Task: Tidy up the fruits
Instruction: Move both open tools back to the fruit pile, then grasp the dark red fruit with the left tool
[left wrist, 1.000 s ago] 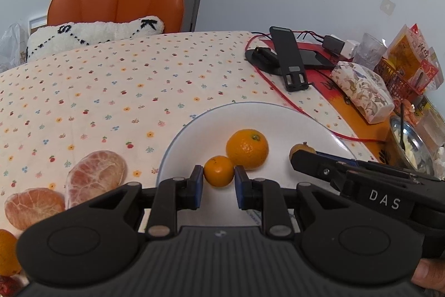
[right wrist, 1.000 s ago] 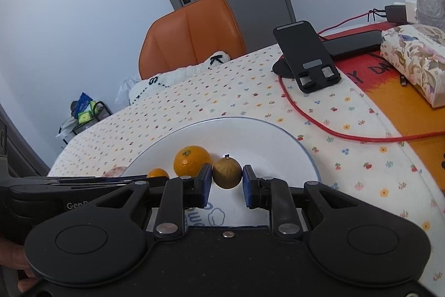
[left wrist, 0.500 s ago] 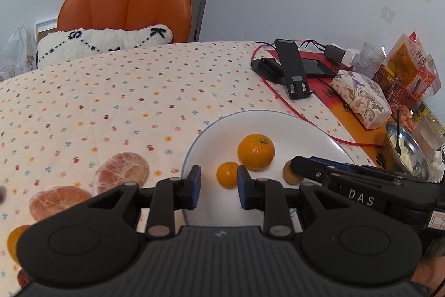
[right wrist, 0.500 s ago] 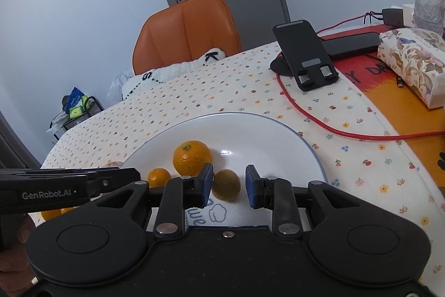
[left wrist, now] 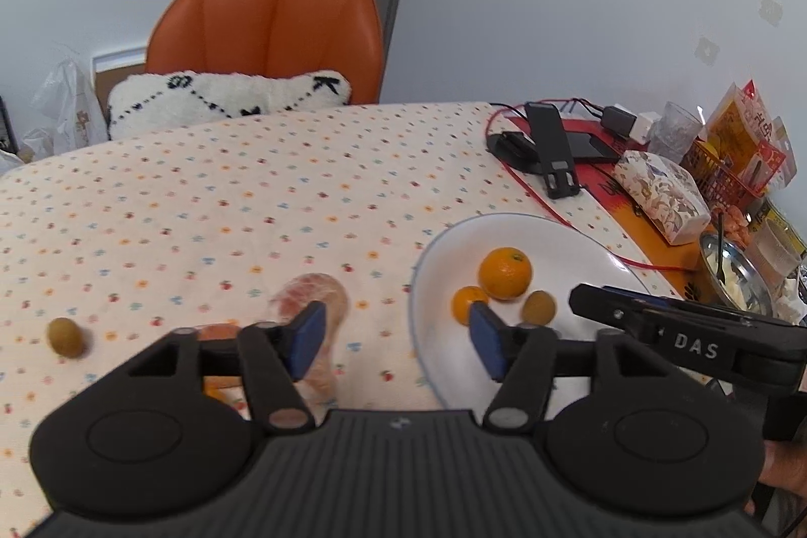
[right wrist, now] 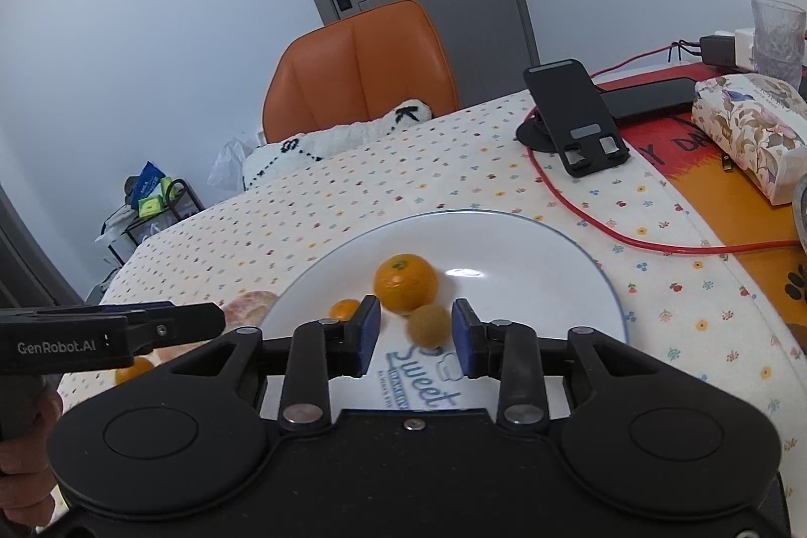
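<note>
Tablecloth [left wrist: 252, 195]: stray olive-green fruit [left wrist: 64, 336], left wrist cam only.

A table [left wrist: 202, 195] wears a flower-dotted cloth. On it lie a white plate [left wrist: 570, 245], peeled citrus [left wrist: 323, 296], a green fruit [left wrist: 64, 336] and a phone stand [right wrist: 580, 119].

White plate [right wrist: 529, 245], orange mandarins [right wrist: 405, 283], floral-dotted cream tablecloth [left wrist: 227, 205], orange chair [left wrist: 267, 28]

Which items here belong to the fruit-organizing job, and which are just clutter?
Job: white plate, large orange, small orange, olive-green fruit, second green fruit off the plate, peeled citrus.

Clutter: phone stand, red cable, floral tissue box, glass.
</note>
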The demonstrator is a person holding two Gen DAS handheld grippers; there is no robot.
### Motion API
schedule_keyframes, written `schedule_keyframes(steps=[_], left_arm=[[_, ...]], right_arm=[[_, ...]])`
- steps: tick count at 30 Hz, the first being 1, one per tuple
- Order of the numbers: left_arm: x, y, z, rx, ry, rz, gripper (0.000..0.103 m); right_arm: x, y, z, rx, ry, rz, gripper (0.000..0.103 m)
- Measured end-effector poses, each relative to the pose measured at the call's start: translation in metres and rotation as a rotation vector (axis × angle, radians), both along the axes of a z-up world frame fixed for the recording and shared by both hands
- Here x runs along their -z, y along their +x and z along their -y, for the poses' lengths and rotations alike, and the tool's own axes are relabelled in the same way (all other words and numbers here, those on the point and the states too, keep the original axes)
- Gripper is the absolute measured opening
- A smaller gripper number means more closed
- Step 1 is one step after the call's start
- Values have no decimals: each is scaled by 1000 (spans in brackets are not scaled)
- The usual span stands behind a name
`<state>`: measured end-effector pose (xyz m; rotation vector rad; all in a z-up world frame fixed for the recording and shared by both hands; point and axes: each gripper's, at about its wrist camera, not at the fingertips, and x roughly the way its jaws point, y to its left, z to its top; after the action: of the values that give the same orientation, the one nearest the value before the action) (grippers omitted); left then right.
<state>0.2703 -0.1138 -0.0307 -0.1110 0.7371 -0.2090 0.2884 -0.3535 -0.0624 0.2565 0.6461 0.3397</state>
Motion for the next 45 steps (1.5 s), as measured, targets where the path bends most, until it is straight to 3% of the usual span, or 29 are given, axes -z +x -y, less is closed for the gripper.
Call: schedule_keyframes(steps=[7, 9, 20, 26, 37, 41, 45], left_arm=[[-4, -16, -31, -28, -1, 16, 80], [-3, -19, -40, -43, -3, 16, 82], [2, -47, -79, -74, -9, 18, 85], [10, -59, -93, -74, -14, 5, 85], [23, -74, -116, -109, -26, -6, 83], [30, -77, -121, -118, -29, -12, 79], [35, -76, -125, -128, -40, -24, 69]], right_arm=[[-10, -15, -14, -10, -14, 15, 58], [-13, -20, -19, -9, -19, 25, 71], [-24, -43, -42, -14, -28, 47, 97], [-25, -52, -54, -23, -44, 61, 103], [-22, -63, -73, -68, -54, 55, 103], [-23, -68, -86, -104, -67, 72, 103], [-20, -67, -99, -142, -74, 68, 102]])
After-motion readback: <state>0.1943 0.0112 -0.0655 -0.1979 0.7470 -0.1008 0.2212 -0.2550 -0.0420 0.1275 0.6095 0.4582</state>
